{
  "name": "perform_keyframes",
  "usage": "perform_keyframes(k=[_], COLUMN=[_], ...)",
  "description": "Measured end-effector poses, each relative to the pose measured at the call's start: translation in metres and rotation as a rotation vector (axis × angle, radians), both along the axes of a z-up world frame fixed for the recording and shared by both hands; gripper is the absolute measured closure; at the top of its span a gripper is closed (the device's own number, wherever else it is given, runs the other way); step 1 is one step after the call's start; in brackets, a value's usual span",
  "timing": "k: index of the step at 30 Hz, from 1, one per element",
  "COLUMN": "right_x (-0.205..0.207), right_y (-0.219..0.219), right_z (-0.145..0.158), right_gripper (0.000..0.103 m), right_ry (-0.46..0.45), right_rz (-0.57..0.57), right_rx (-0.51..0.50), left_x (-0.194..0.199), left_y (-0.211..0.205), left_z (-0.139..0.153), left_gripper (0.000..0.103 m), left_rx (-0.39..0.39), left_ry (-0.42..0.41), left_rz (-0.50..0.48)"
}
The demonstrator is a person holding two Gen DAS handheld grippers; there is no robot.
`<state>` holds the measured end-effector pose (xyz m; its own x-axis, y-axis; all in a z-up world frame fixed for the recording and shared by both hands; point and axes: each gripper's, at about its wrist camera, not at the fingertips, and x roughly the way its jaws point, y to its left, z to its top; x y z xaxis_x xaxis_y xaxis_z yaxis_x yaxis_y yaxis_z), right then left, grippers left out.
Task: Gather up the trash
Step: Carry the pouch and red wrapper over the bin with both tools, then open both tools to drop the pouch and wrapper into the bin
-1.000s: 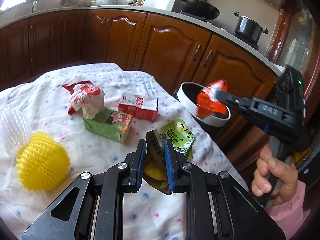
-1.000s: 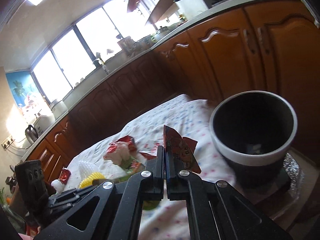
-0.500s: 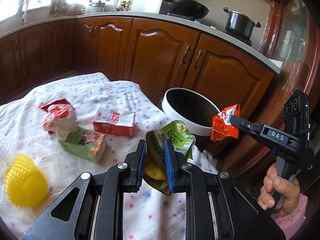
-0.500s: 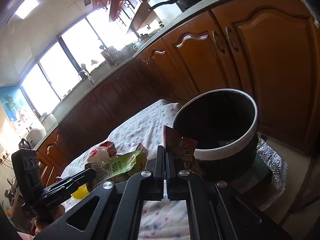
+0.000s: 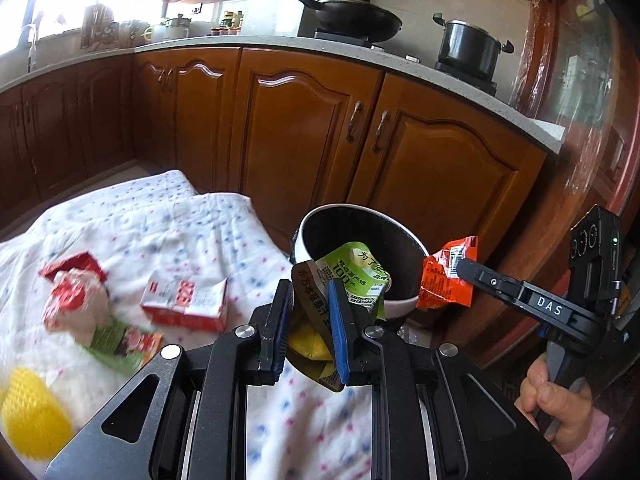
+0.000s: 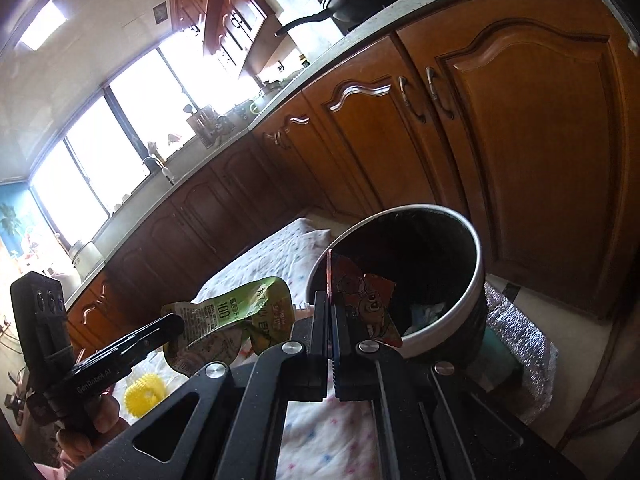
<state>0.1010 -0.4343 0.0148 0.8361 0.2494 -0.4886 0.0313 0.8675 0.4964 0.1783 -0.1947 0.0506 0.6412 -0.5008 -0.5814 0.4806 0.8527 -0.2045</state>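
Kitchen interior. Brown wooden cabinets with arched panel doors run along the far side under a pale speckled countertop. A black wok and a lidded black pot stand on the counter at right. Wall cupboards hang above. Large windows at far left admit bright daylight over a faucet. A blue picture hangs on the left wall.

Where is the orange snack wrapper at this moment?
The orange snack wrapper is pinched in the right gripper, at the right of the left wrist view, by the near right rim of the trash bin, beside the green pouch.
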Motion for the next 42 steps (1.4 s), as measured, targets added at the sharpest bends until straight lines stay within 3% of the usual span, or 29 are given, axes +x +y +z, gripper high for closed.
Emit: perform_keyframes(k=[9,24,33,37,40,41,42], right_x=[0.025,0.064,0.073,0.068,0.062,0.058,0.054], right_y=[-0.014,-0.026,-0.029,-0.029,-0.029,-0.029,-0.029], right_z=[-0.01,-0.027,-0.037,-0.032,-0.028,-0.026,-0.026], right_gripper=[0.102,0.1,0.096,0.095,0.079,0.069,0.065], right_ry=[0.041,0.13,0.164,0.153,0.139,0.132,0.125], right_rz=[-0.013,-0.015,-0.005,-0.009,-0.02,-0.026,-0.031], right_rx=[-0.023,-0.055,-0.06,-0.052,-0.042,-0.034,-0.028], left_x=[0.027,0.068,0.079,0.08,0.078,0.076,0.073], left_y=[-0.042,-0.099,-0.111,-0.11,-0.105,-0.102,-0.097], left_z=[0.007,-0.014,-0.027,-0.025,-0.023,-0.022,-0.021], left_gripper=[0.086,0.086,0.085,0.083,0.065,0.06,0.059], left_rx=[0.076,0.222,0.248,0.221,0.204,0.199,0.19], left_ry=[-0.018,0.039,0.085,0.109,0.112,0.108,0.104], left_rz=[-0.013,-0.032,-0.035,-0.05,-0.048,-0.04,-0.033])
